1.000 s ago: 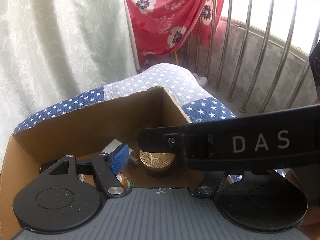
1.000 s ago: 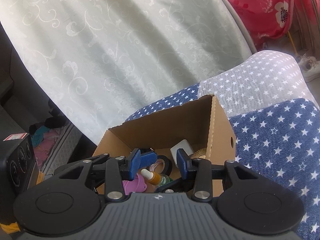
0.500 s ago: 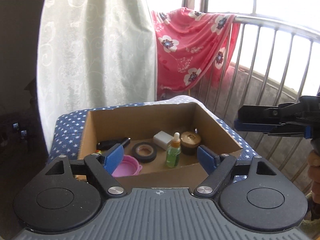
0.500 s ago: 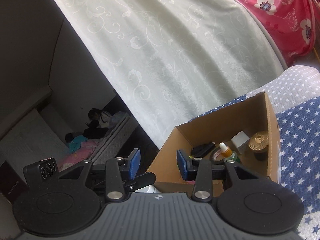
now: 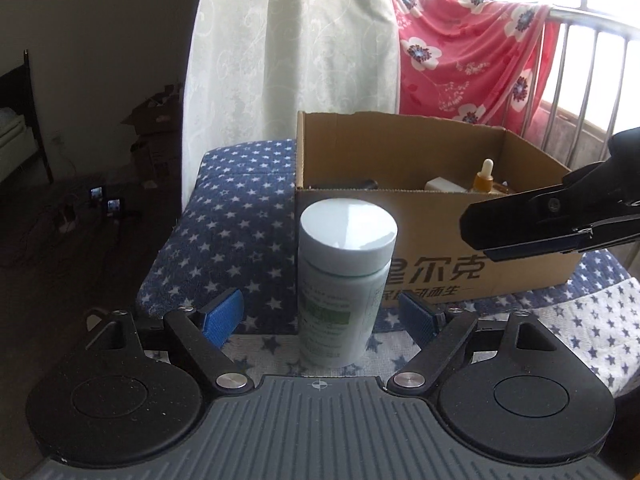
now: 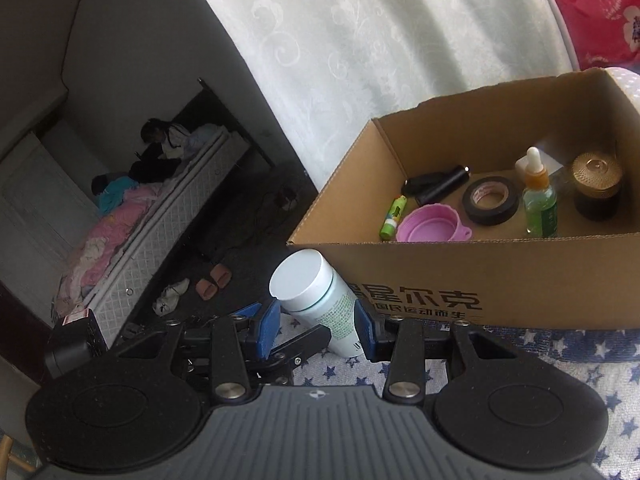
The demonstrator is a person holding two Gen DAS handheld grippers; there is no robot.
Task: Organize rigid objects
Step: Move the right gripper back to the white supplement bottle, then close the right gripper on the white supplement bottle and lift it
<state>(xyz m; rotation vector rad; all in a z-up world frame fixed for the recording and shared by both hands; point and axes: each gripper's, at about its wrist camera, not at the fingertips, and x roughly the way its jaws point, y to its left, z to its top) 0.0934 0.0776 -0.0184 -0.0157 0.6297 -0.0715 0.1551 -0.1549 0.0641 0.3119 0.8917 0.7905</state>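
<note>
A white pill bottle (image 5: 344, 280) with a white cap stands upright on the star-print cloth (image 5: 224, 240), just in front of the cardboard box (image 5: 436, 236). My left gripper (image 5: 320, 317) straddles the bottle; its jaws are opening and neither blue pad touches it. My right gripper (image 6: 316, 330) is open and holds nothing. The bottle (image 6: 320, 300) shows beyond its pads, and its black finger (image 5: 540, 220) hangs to the right by the box front. The box (image 6: 500, 280) holds a black tape roll (image 6: 490, 200), a green dropper bottle (image 6: 540, 204), a gold-lidded jar (image 6: 596, 188) and a pink cup (image 6: 434, 228).
The cloth's left edge drops to a dark floor with shoes (image 6: 212, 280) and a bed (image 6: 132, 216). A pale curtain (image 5: 292, 48) hangs behind the box. A red floral cloth (image 5: 468, 56) drapes over a metal railing (image 5: 592, 20) at the right.
Both grippers drew back from over the box. The left one sank in front of the box with wider jaws, and the white bottle now stands between them. The right one slid aside.
</note>
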